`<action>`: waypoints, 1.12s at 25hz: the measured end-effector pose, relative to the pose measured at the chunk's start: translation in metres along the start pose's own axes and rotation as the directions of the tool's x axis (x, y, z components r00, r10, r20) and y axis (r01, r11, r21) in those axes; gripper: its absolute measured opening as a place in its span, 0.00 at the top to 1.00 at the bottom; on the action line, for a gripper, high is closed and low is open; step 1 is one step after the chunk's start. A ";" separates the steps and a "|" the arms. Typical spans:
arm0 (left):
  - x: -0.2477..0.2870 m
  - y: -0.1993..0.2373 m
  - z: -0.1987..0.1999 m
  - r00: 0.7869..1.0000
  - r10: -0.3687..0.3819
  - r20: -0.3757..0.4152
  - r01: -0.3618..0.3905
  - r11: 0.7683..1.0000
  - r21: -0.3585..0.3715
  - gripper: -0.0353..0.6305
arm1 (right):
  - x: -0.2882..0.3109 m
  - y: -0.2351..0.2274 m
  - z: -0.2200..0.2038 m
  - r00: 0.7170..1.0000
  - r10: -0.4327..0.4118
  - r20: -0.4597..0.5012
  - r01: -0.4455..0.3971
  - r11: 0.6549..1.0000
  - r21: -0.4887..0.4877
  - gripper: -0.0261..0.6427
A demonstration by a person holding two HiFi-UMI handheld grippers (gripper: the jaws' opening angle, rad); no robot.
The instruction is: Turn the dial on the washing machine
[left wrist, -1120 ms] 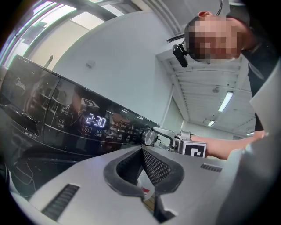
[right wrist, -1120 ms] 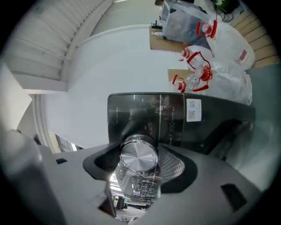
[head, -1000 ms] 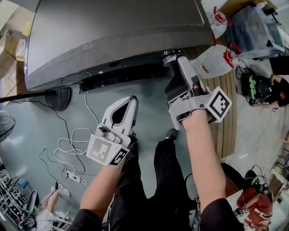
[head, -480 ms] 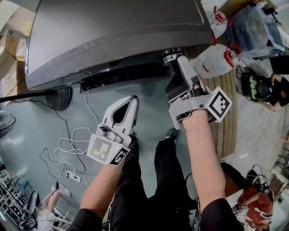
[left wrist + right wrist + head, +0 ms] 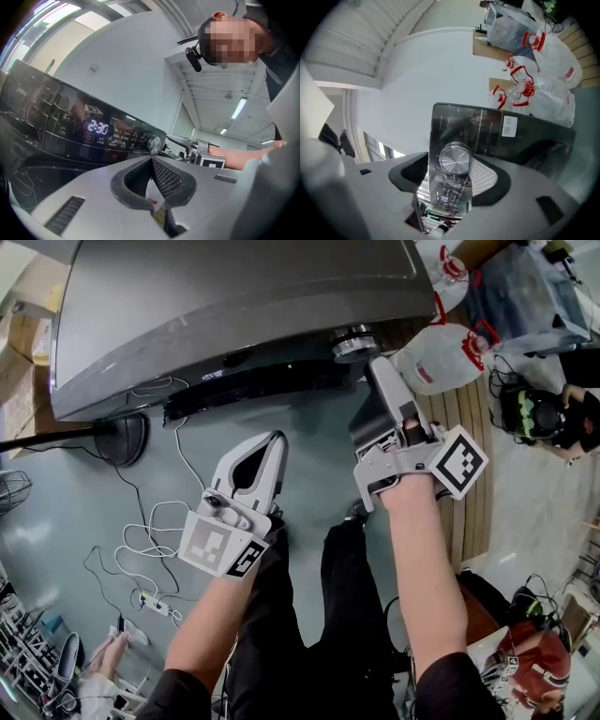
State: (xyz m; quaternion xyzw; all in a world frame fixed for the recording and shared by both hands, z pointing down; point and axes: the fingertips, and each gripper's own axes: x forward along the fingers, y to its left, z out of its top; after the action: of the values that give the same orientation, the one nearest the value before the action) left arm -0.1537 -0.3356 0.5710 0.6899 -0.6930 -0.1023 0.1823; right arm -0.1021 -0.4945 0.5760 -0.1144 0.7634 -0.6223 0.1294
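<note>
**Dial framed by open R gripper**

Silver dial (image 5: 352, 341) sits at the right end of the washing machine's (image 5: 234, 306) dark front panel. R gripper (image 5: 380, 367) points at it from just beside, jaws apart; in the right gripper view the dial shows in the gap (contact w/ either pad unclear). L gripper (image 5: 276, 442) hangs lower left, off the panel, jaws together, nothing between them. Display (image 5: 97, 127) reads 2:30; white cables (image 5: 150, 531) lie on the floor.
</note>
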 end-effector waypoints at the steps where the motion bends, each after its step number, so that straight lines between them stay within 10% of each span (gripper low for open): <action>1: 0.000 0.000 0.001 1.000 0.007 0.001 -0.007 1.000 0.006 0.93 | -0.002 0.003 0.000 1.000 0.008 -0.004 -0.008 1.000 -0.016 0.53; 8: -0.002 -0.019 -0.005 1.000 -0.016 -0.012 0.016 1.000 0.019 0.93 | -0.024 0.036 0.000 0.998 0.024 -0.052 -0.038 0.957 -0.287 0.69; 16: -0.008 -0.032 -0.011 1.000 -0.020 -0.022 0.021 0.999 0.041 0.93 | -0.062 0.054 -0.013 1.000 -0.029 0.005 0.025 0.747 -0.664 0.86; 18: -0.011 -0.035 -0.010 1.000 -0.014 -0.021 0.015 0.999 0.048 0.93 | -0.071 0.058 -0.015 0.998 -0.050 0.034 0.058 0.662 -0.748 0.89; 23: -0.019 -0.044 -0.006 1.000 0.000 -0.016 0.002 0.997 0.072 0.93 | -0.093 0.065 -0.032 0.988 -0.143 0.066 0.102 0.262 -0.960 0.92; 28: -0.026 -0.052 -0.001 0.999 0.033 -0.015 -0.030 0.984 0.176 0.93 | -0.112 0.055 -0.053 0.977 -0.208 0.038 0.059 0.095 -0.994 0.92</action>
State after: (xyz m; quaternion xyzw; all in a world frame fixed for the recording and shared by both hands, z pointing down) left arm -0.1061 -0.3114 0.5488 0.6930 -0.7086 -0.0319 0.1285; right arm -0.0155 -0.3969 0.5380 -0.2049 0.9750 0.0317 -0.0801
